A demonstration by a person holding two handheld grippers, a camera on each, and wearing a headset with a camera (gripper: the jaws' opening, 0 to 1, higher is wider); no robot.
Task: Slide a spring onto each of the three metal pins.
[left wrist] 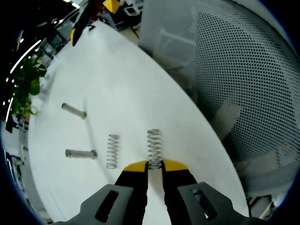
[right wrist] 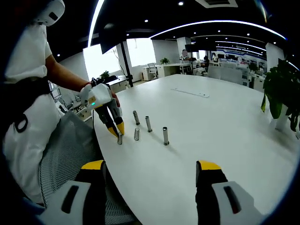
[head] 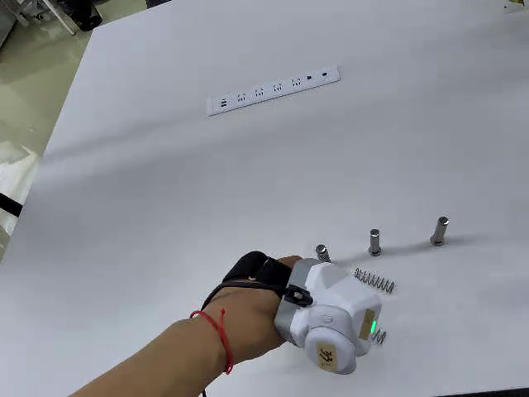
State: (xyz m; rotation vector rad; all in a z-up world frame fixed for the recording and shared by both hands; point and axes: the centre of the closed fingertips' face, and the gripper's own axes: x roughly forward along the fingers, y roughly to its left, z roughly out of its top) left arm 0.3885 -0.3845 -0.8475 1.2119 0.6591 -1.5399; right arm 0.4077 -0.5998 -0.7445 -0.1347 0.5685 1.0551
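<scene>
Three upright metal pins stand in a row on the white table: the left pin (head: 322, 252), the middle pin (head: 374, 241) and the right pin (head: 439, 231). In the right gripper view the pin nearest the left gripper (right wrist: 136, 117) looks coiled, as if a spring sits on it. My left gripper (left wrist: 154, 165) is shut on the end of a spring (left wrist: 153, 146) lying near the table edge. A second spring (left wrist: 112, 151) lies loose beside it, also seen as the loose spring (head: 374, 281). My right gripper (right wrist: 151, 166) hangs open, far from the pins, with nothing between its jaws.
A white power strip (head: 273, 89) lies farther back on the table. A mesh office chair (left wrist: 243, 70) stands just off the table edge by the left gripper. The person (right wrist: 28, 93) holding the left gripper stands at that edge.
</scene>
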